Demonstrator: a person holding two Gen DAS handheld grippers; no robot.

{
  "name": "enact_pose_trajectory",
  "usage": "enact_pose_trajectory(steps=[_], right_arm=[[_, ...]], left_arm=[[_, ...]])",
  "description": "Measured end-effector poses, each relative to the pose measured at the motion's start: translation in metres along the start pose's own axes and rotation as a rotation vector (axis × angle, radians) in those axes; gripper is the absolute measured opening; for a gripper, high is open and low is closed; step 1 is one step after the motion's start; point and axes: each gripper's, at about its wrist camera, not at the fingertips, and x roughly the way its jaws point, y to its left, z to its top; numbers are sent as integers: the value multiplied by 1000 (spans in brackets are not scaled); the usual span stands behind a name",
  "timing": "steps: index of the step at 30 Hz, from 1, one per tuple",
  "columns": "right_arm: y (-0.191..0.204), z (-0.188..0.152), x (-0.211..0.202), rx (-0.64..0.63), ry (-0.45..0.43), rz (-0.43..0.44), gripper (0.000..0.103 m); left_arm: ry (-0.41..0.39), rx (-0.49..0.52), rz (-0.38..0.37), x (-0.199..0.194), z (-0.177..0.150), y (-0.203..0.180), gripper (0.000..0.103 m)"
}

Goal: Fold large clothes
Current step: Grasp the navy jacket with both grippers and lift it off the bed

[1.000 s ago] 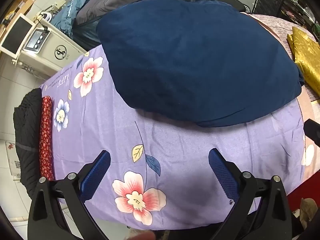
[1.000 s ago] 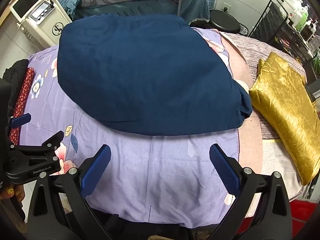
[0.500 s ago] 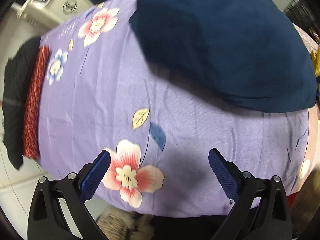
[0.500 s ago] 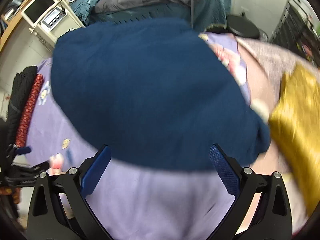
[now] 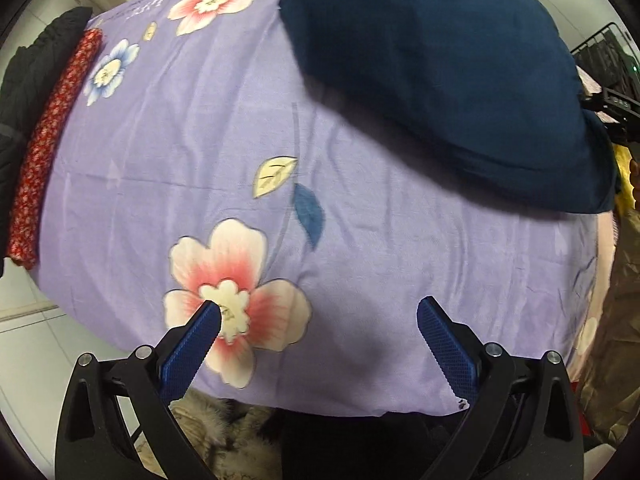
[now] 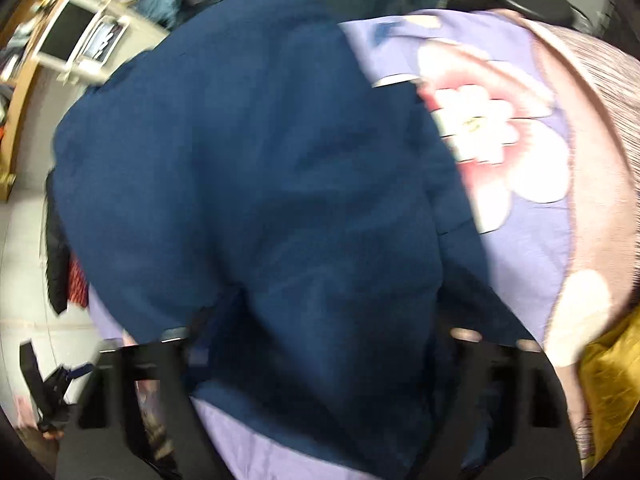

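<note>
A large navy blue garment (image 5: pixel 440 64) lies folded flat on a purple floral sheet (image 5: pixel 200 152). My left gripper (image 5: pixel 318 316) is open and empty, low over the sheet's near edge beside a pink flower print. In the blurred right wrist view the navy garment (image 6: pixel 260 200) fills the frame and covers my right gripper (image 6: pixel 320 344); its blue pads are hidden under the cloth, so I cannot tell whether they are open or shut. The right gripper's body (image 5: pixel 616 112) shows at the garment's right edge.
A red patterned cloth (image 5: pixel 52 136) and a black garment (image 5: pixel 20 92) lie along the sheet's left edge. A gold cloth (image 6: pixel 612 380) lies at the right. A white machine with a screen (image 6: pixel 80 40) stands at the back left.
My left gripper has dropped lower and closer to the sheet's near edge. My right gripper has pushed forward to the navy garment, whose near part now lies over its fingers.
</note>
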Motion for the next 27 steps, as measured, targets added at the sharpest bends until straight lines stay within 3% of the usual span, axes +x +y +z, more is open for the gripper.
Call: enact_pose_trajectory(steps=[1,2,4,5,8,10,13,16,20,22,25,27], right_arm=[[12,-4,-4,-10,10,1,46],[21,-5,-8,-33,17,12,30],[51,-15,-26,-100,27,100,22],[64,-22,-35,-107,34,193,16],[106,-37,-63,-87,67,566,13],[144,-44,-76,-162,69,636,13],[190,-34,-78,-179,60,739,13],[218,-21,-88,-136,67,836,13],[308,-28,-121,-300,72,948,13],[365,-35,-152,-379,34,1023,13],[407,-30,-208,-432,-77,1171,12],[430,-24,-249,-465,-168,1242,12]], left_arm=[[-11,14,-19,-1,1,-5,97],[-23,28,-40,-1,2,-10,97],[-62,77,-100,-5,5,-27,97],[-82,107,-135,-8,5,-37,97],[-135,240,-268,-19,-2,-75,96],[-191,326,-282,-32,-9,-93,97],[-335,395,-228,-58,-20,-102,97],[-466,384,-171,-81,-31,-96,97],[-592,326,-54,-105,-45,-80,97],[-663,259,36,-118,-52,-67,97],[-831,155,247,-156,-62,-45,97],[-936,122,336,-186,-69,-36,97]])
